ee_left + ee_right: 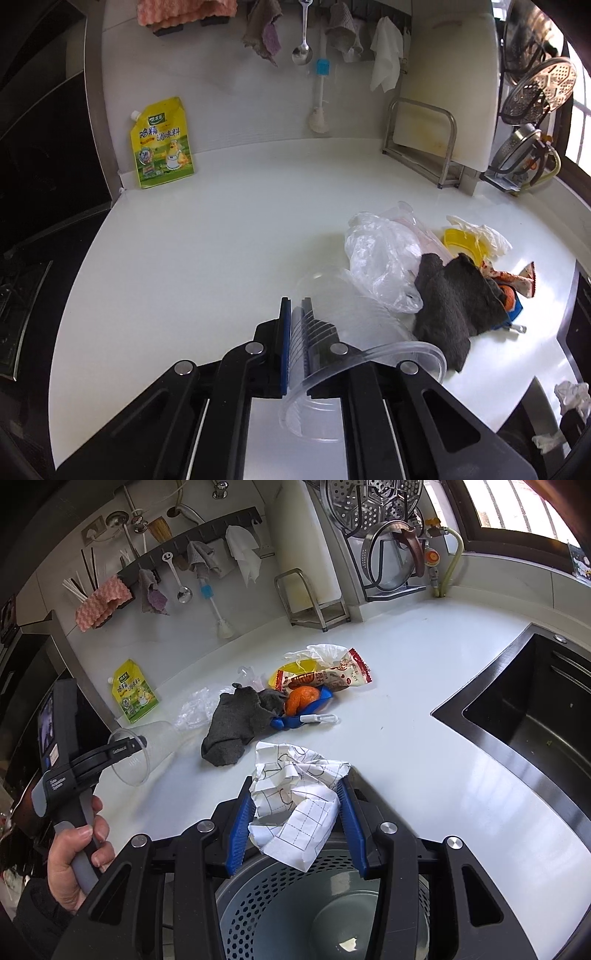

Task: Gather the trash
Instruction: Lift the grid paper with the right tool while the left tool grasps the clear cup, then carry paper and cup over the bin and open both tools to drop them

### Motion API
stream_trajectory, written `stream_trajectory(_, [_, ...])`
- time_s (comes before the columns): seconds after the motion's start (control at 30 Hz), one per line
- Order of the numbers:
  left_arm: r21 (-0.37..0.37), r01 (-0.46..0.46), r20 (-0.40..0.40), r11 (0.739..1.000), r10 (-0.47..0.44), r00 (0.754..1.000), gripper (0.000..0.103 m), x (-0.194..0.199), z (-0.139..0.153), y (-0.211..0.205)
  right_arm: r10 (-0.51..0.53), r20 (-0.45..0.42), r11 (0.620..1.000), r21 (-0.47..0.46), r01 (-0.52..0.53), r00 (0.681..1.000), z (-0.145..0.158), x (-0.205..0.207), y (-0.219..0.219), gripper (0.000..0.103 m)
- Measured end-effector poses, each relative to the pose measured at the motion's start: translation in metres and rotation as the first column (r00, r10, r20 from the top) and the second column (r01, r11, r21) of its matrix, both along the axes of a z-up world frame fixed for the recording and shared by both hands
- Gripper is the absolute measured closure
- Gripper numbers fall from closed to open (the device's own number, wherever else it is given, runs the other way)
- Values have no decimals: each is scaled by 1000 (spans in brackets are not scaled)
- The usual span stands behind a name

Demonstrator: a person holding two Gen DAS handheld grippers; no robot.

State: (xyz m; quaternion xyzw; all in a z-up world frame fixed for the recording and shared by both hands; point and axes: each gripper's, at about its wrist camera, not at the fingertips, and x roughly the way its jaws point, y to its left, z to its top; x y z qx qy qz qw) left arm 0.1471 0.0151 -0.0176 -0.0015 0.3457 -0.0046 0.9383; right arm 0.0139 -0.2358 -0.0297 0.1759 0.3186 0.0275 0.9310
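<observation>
My left gripper is shut on the wall of a clear plastic cup lying on its side over the white counter; it also shows in the right wrist view. My right gripper is shut on a crumpled sheet of gridded paper, held above a perforated grey trash bin. A trash pile lies on the counter: a clear plastic bag, a dark grey cloth, an orange peel, a snack wrapper, a yellow lid and a blue item.
A yellow seasoning pouch leans against the back wall. A cutting board rack and pot lid rack stand at the back. A black sink is on the right. A stove lies at the left. Cloths and utensils hang on the wall.
</observation>
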Motion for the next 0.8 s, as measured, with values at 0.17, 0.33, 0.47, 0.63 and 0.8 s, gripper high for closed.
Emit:
stream_trajectory(0.17, [-4,56,10,998,-56,998,96,-48,3,0,7,-8,1000,-3,-7,1000,-3,-19,3,60])
stream_trajectory(0.33, [-10,120,8,993,-119,993,96,-95,-2,-9,20,-18,999,-26,-20,1000,-7,-45,6,60])
stream_trajectory(0.47, [-8,164,-9,986,-164,986,96,-125,-10,-21,17,-36,999,-43,-19,999,-15,-67,5,60])
stream_trajectory(0.63, [-28,229,-49,973,-230,972,96,-154,-25,-41,5,-50,998,-61,-8,999,-26,-92,-1,60])
stream_trajectory(0.8, [-47,297,-105,954,-300,948,96,-176,-44,-61,8,-76,999,-51,-12,997,-42,-109,-4,59])
